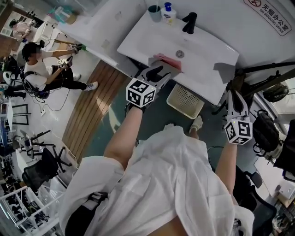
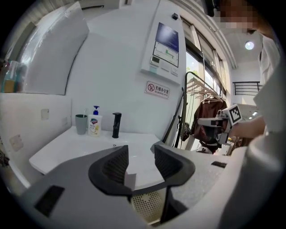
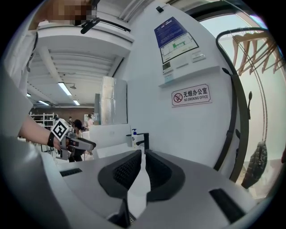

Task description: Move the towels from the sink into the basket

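A pink towel [image 1: 169, 61] lies bunched at the front rim of the white sink [image 1: 152, 39]. My left gripper [image 1: 159, 72] hovers just in front of it, jaws open with nothing between them; its view looks over the sink [image 2: 67, 150] with its jaws [image 2: 140, 154] spread. The perforated cream basket [image 1: 184, 100] stands on the floor under the sink's front edge, and shows below the left jaws [image 2: 147, 205]. My right gripper [image 1: 233, 97] is off the sink's right end, its pads [image 3: 144, 156] close together with nothing between them. A grey patch [image 1: 223, 70] on the sink's right end may be another cloth.
A black faucet [image 1: 189, 22], a soap bottle [image 1: 168, 14] and a cup [image 1: 155, 13] stand at the sink's back. A black clothes rack [image 1: 267, 78] and dark bags [image 1: 265, 131] crowd the right. Another person [image 1: 39, 69] with grippers is far left.
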A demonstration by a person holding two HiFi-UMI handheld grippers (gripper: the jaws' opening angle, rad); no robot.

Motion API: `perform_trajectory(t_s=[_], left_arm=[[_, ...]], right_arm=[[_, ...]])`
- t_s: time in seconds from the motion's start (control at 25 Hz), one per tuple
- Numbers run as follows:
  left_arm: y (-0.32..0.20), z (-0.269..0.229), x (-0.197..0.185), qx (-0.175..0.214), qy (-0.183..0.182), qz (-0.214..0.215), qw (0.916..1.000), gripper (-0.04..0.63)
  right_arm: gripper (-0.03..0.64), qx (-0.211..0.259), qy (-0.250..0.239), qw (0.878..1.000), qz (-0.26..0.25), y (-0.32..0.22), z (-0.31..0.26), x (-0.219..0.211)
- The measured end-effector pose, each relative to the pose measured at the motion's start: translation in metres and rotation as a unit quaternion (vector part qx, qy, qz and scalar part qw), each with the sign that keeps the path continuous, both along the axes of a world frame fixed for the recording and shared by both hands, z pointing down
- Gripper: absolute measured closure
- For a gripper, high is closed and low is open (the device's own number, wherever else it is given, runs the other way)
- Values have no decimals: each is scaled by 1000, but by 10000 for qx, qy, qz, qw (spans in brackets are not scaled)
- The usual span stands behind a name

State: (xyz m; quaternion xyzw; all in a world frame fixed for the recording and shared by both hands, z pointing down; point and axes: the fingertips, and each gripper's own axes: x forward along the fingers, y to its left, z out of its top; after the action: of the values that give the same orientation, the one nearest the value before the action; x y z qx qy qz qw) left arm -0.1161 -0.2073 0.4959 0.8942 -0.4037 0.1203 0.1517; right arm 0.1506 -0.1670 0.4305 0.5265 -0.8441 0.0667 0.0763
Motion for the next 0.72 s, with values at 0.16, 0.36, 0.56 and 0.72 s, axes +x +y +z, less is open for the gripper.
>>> perform_trajectory(t_s=[0.16, 0.36, 0.56, 0.72], left_arm=[[-11, 40, 3, -393, -206, -34, 9990, 402], [-24, 82, 1, -798, -552, -45, 9953, 376], [-37, 109, -2, -1095, -850, -21, 9903, 370], [-49, 131, -6, -1324, -1112, 9, 9849, 353]], right_arm=[[584, -73, -63, 9999, -114, -7, 10, -5], [584, -195, -71, 9996, -190, -15, 23, -7], [584, -349, 23, 9991, -221, -19, 36, -6], [584, -406, 106, 9988, -251, -26, 40, -7]])
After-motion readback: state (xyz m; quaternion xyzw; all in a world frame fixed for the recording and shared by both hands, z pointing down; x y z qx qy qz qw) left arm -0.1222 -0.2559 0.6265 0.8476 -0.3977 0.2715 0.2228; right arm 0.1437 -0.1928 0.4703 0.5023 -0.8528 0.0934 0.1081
